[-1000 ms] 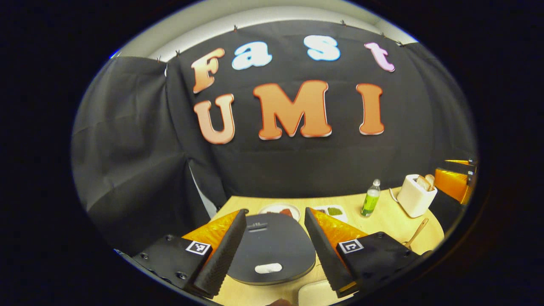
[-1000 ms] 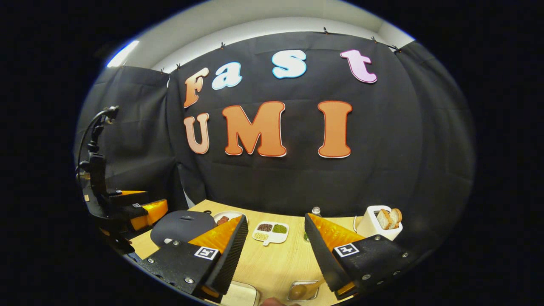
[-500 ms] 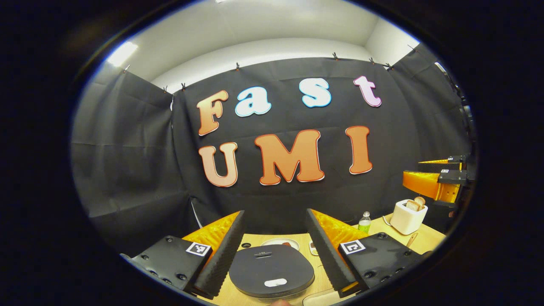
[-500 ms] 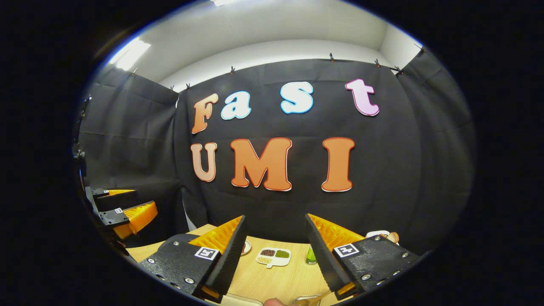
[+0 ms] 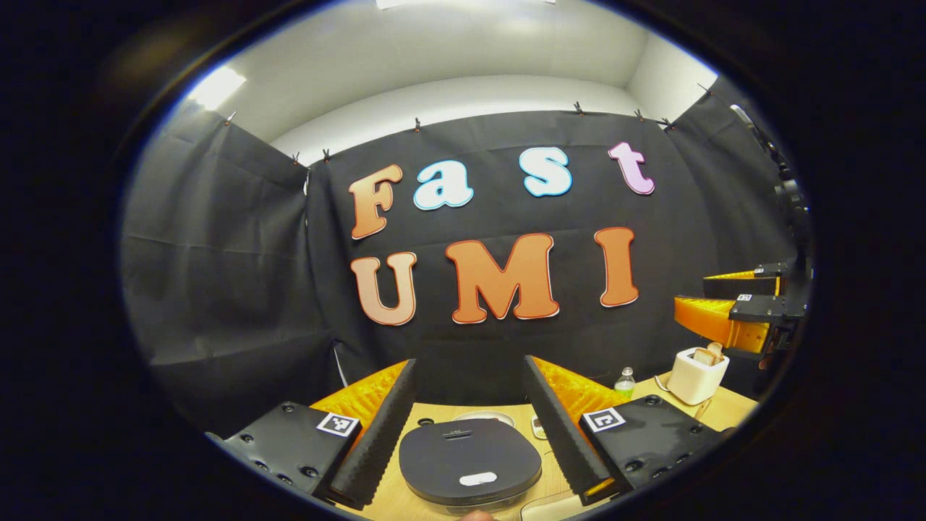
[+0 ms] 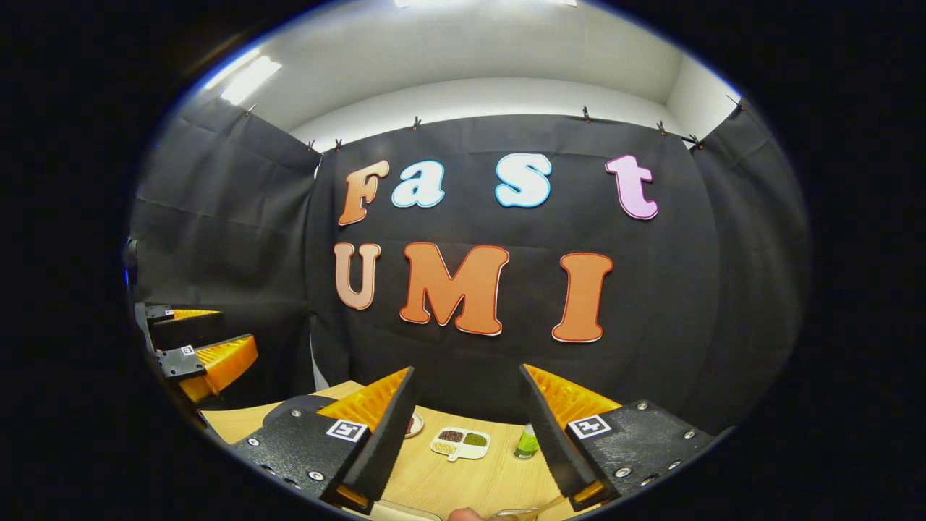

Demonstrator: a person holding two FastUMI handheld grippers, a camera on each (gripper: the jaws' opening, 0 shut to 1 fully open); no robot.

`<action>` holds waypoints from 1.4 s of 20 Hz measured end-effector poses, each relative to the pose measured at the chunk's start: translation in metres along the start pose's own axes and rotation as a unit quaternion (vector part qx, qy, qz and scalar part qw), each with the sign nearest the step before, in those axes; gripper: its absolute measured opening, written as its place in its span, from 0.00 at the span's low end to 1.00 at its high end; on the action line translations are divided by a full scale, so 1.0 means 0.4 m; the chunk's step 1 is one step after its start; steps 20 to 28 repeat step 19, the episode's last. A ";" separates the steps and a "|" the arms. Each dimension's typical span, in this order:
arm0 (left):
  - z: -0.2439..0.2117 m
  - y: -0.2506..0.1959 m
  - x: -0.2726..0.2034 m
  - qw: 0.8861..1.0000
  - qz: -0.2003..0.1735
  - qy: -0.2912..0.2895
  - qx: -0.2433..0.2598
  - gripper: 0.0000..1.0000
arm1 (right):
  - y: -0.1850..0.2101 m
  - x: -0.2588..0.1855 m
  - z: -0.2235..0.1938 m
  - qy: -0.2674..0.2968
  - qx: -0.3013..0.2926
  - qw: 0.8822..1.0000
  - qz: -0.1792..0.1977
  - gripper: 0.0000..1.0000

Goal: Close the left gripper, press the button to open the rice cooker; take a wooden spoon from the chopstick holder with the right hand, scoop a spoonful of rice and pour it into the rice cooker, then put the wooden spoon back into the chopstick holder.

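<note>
Black cloth walls close in a pale wooden tabletop [image 5: 723, 409] carrying the task's things. Seen from the left gripper view, the left hand-held gripper [image 5: 469, 427] hangs with its fingers wide apart over the rice cooker [image 5: 470, 463], whose dark lid lies flat and closed; the light oval button [image 5: 477, 478] sits at the lid's near edge, its long axis running side to side (a sensible place to press, once the fingers come together). At the back stand a green bottle [image 5: 624, 383] and a toaster [image 5: 696, 375]. From the right gripper view, the right hand-held gripper [image 6: 466, 434] is also spread and empty, near a divided dish [image 6: 460, 443]. I judge the first step not yet begun.
</note>
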State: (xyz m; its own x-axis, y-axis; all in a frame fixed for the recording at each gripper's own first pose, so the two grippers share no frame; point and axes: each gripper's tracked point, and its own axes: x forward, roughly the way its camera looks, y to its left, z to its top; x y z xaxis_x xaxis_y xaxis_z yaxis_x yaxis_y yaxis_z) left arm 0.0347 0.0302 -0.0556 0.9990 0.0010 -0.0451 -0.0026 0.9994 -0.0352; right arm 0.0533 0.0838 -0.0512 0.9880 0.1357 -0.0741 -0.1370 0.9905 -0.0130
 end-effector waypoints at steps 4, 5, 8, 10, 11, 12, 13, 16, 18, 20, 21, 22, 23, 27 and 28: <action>0.003 0.009 0.005 1.000 -0.001 0.001 -0.010 1.00 | -0.010 -0.002 -0.007 0.004 0.008 1.000 0.000 0.87; 0.009 0.011 0.006 1.000 -0.001 -0.001 -0.008 0.97 | -0.011 -0.001 -0.010 0.005 0.009 1.000 0.000 0.87; 0.014 0.001 0.009 1.000 -0.005 -0.005 -0.008 0.96 | -0.019 -0.004 -0.010 0.005 0.009 1.000 -0.002 0.87; 0.016 -0.001 0.008 1.000 -0.005 -0.005 -0.006 0.98 | -0.027 -0.007 -0.009 0.004 0.010 1.000 -0.004 0.87; 0.017 -0.006 0.005 1.000 -0.008 -0.007 -0.008 1.00 | -0.030 -0.005 -0.009 0.004 0.010 1.000 -0.005 0.87; 0.021 -0.010 0.009 1.000 -0.010 -0.008 -0.009 1.00 | -0.032 -0.005 -0.010 0.004 0.011 1.000 -0.005 0.87; 0.022 -0.009 0.008 1.000 -0.011 -0.009 -0.010 1.00 | -0.035 -0.005 -0.009 0.004 0.011 1.000 -0.006 0.87; 0.029 -0.013 0.010 1.000 -0.013 -0.012 -0.013 1.00 | -0.037 -0.007 -0.013 0.006 0.012 1.000 -0.005 0.87; 0.033 -0.013 0.010 1.000 -0.015 -0.013 -0.015 1.00 | -0.039 -0.007 -0.014 0.005 0.013 1.000 -0.005 0.87; 0.033 -0.013 0.011 1.000 -0.015 -0.013 -0.015 1.00 | -0.037 -0.005 -0.016 0.006 0.013 1.000 -0.005 0.87; 0.033 -0.013 0.011 1.000 -0.015 -0.013 -0.015 1.00 | -0.037 -0.005 -0.016 0.006 0.013 1.000 -0.005 0.87; 0.033 -0.013 0.011 1.000 -0.015 -0.013 -0.015 1.00 | -0.037 -0.005 -0.016 0.006 0.013 1.000 -0.005 0.87; 0.033 -0.013 0.011 1.000 -0.015 -0.013 -0.015 1.00 | -0.037 -0.005 -0.016 0.006 0.013 1.000 -0.005 0.87; 0.033 -0.013 0.011 1.000 -0.015 -0.013 -0.015 1.00 | -0.037 -0.005 -0.016 0.006 0.013 1.000 -0.005 0.87; 0.033 -0.013 0.011 1.000 -0.015 -0.013 -0.015 1.00 | -0.037 -0.005 -0.016 0.006 0.013 1.000 -0.005 0.87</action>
